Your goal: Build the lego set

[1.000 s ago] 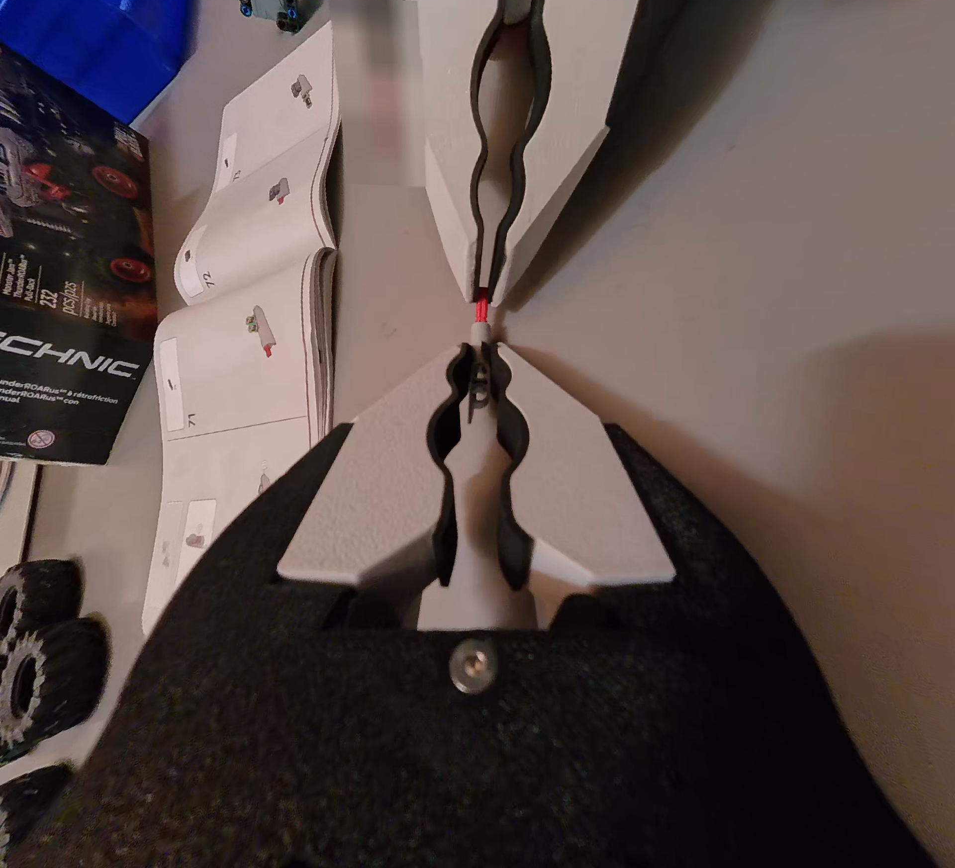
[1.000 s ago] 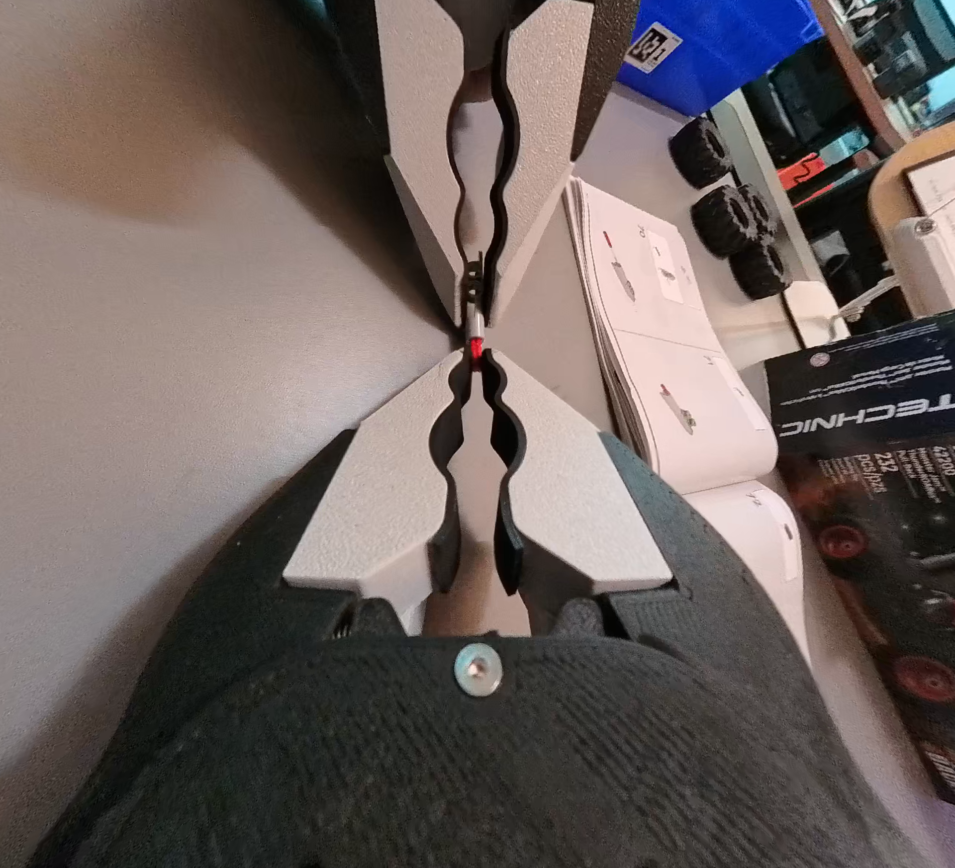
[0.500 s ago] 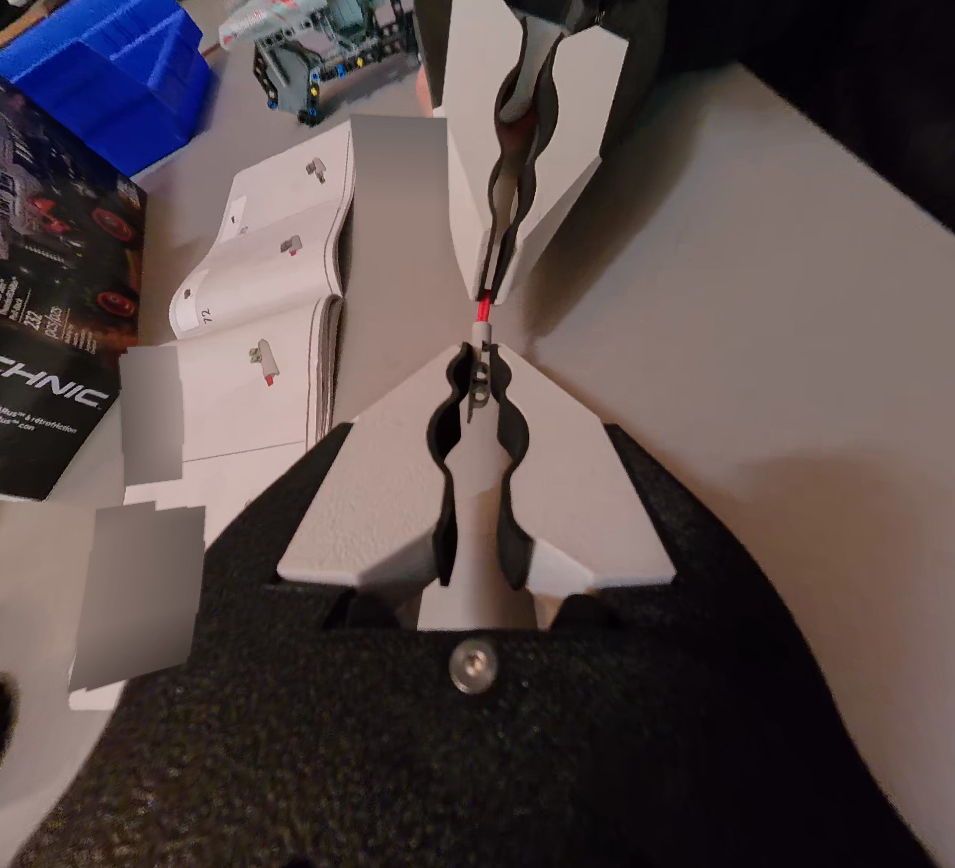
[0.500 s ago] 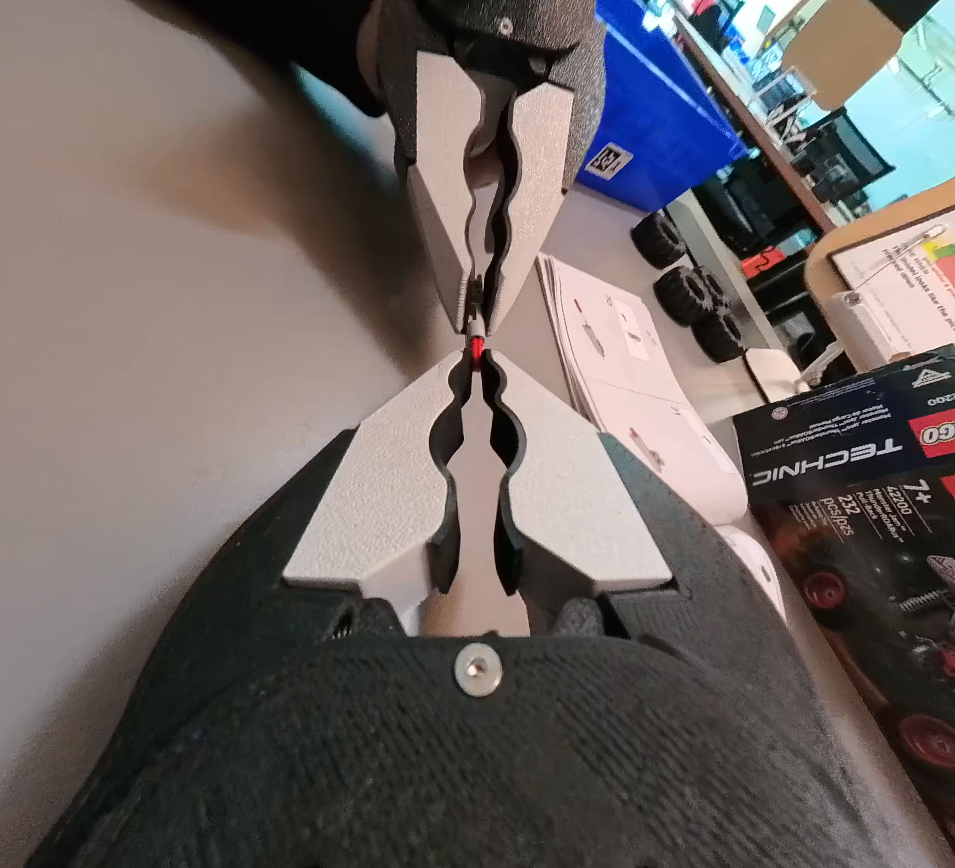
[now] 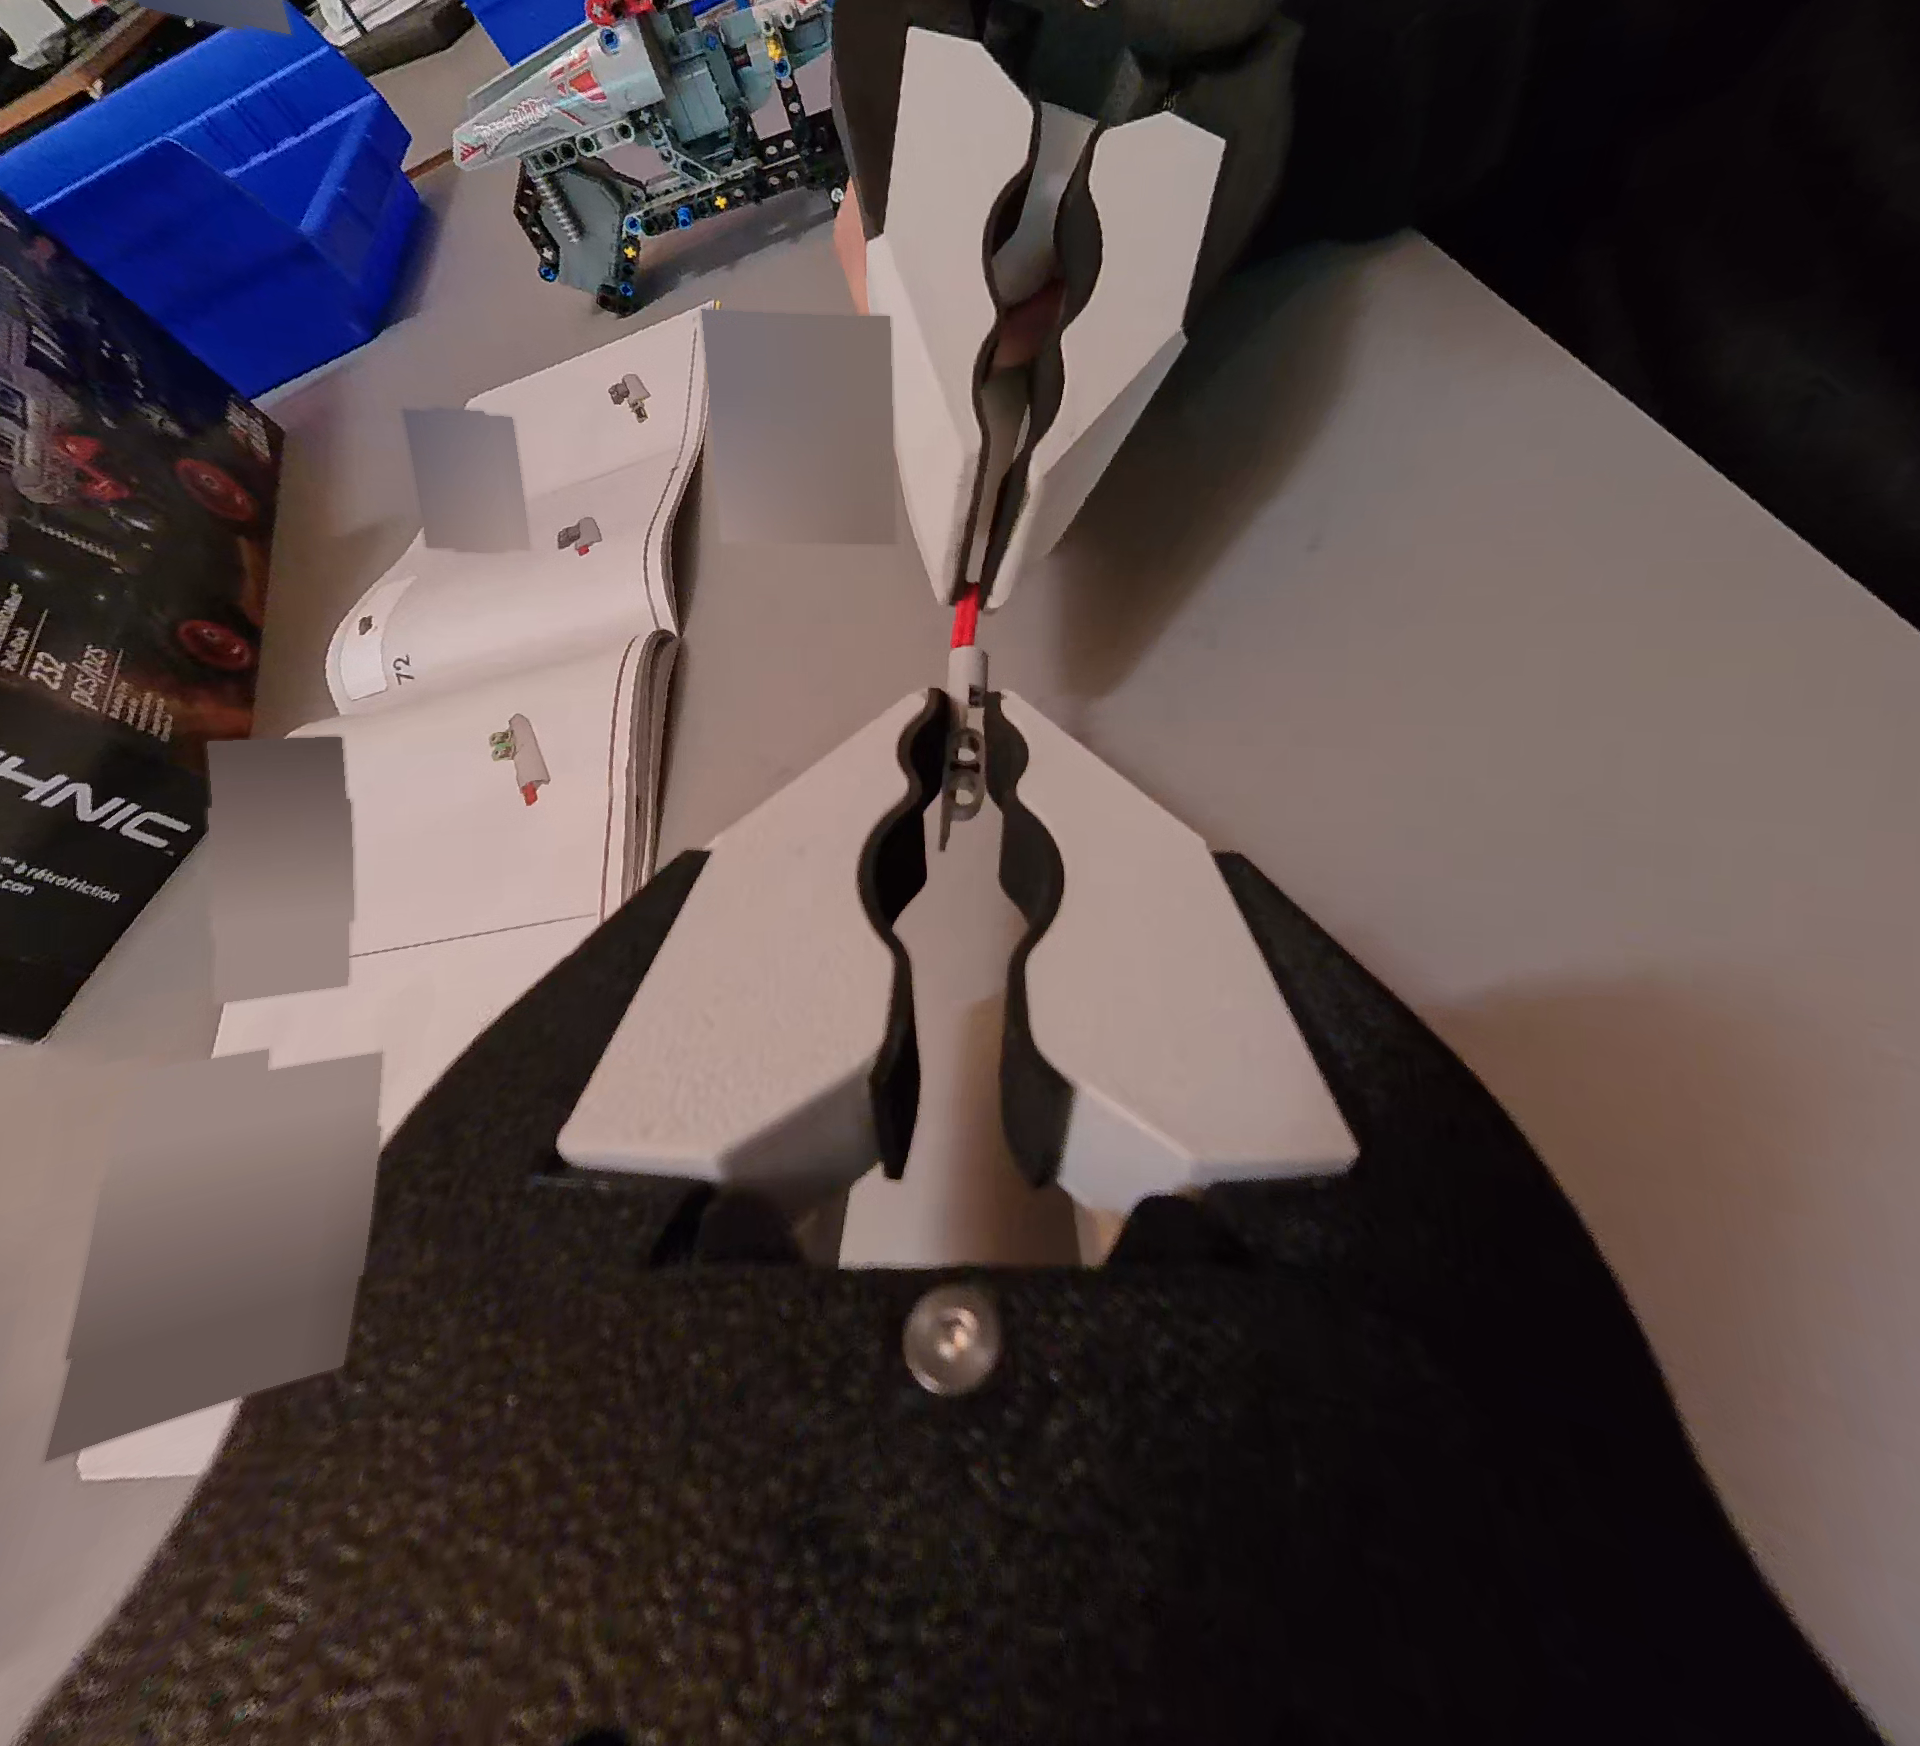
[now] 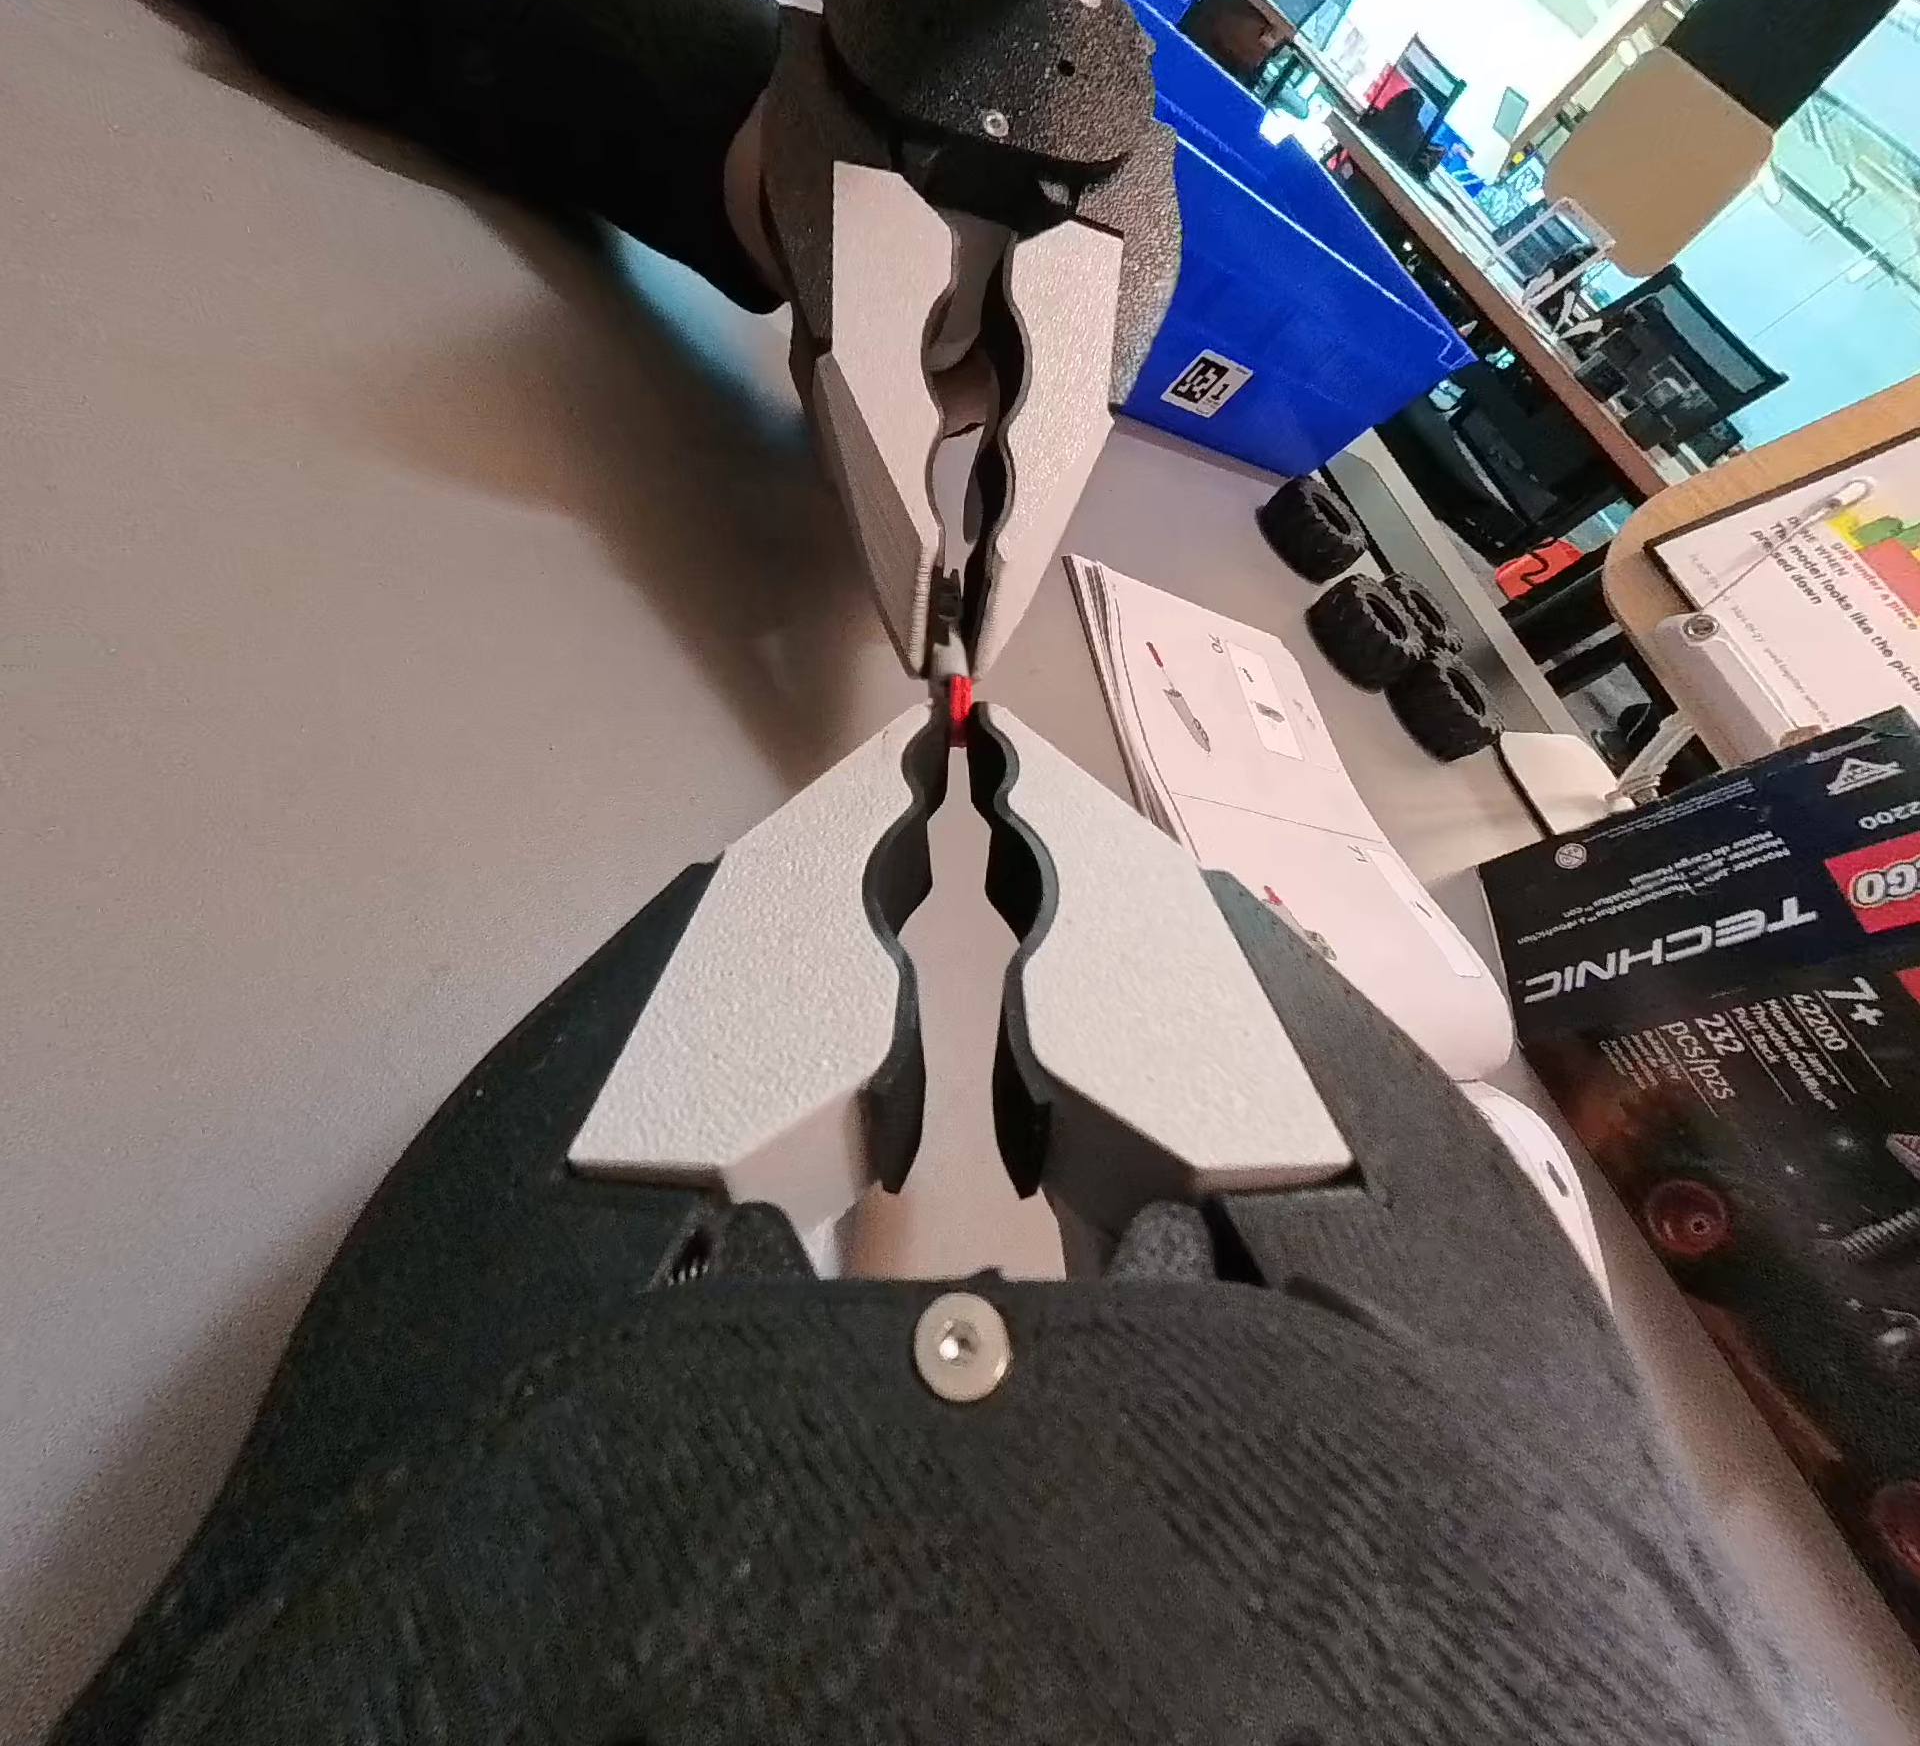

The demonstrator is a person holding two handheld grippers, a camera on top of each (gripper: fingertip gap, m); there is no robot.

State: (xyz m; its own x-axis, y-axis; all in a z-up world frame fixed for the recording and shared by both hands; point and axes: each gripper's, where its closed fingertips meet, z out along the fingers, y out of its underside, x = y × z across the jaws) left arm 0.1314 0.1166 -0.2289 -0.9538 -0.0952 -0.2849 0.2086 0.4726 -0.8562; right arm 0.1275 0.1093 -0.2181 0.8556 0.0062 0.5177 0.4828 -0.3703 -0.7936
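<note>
Above the counter [image 5: 1455, 657], just right of the open instruction booklet [image 5: 520, 636], my left gripper [image 5: 961, 709] has its jaws pinched on a small grey lego piece [image 5: 966, 740] while my right gripper [image 6: 956, 720], tip to tip with it, clamps the red axle [image 5: 966, 621] entering that piece.

The grey surface [image 5: 1455, 657] carries an open booklet [image 5: 520, 657], a dark box [image 5: 104, 657], blue bins [image 5: 229, 210], a half-built model [image 5: 665, 127] and black tyres [image 6: 1382, 616].
</note>
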